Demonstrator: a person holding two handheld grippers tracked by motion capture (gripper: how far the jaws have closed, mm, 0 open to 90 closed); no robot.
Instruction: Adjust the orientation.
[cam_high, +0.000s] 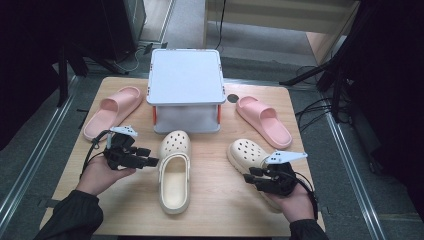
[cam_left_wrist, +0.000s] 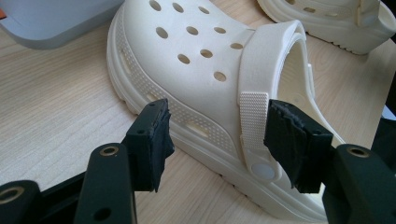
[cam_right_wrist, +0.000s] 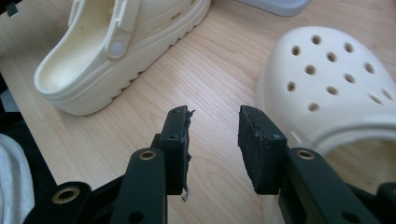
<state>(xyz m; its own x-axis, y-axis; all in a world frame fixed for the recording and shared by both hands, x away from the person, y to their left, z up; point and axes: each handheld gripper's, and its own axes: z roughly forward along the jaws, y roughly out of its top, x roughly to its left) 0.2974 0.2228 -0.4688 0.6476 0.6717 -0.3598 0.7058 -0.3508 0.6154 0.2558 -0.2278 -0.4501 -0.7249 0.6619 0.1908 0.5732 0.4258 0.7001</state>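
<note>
Two cream clogs lie on the wooden table (cam_high: 220, 200). The left clog (cam_high: 174, 172) (cam_left_wrist: 196, 56) lies mid-table with its heel toward me. My left gripper (cam_high: 152, 161) (cam_left_wrist: 217, 126) is open at that clog's side, its pads flanking the strap rivet (cam_left_wrist: 262, 170) without closing on it. Over at the right lies the right clog (cam_high: 247, 152) (cam_right_wrist: 327, 70). My right gripper (cam_high: 248, 175) (cam_right_wrist: 214, 126) is open just left of that clog, with only bare table between its jaws. The left clog (cam_right_wrist: 116, 42) also lies farther off in the right gripper view.
A grey-white raised stand (cam_high: 186, 90) (cam_left_wrist: 46, 23) occupies the back middle of the table. One pink slide (cam_high: 112, 111) lies at the back left, another pink slide (cam_high: 264, 120) at the back right. The second clog (cam_left_wrist: 336, 18) lies beyond the left gripper.
</note>
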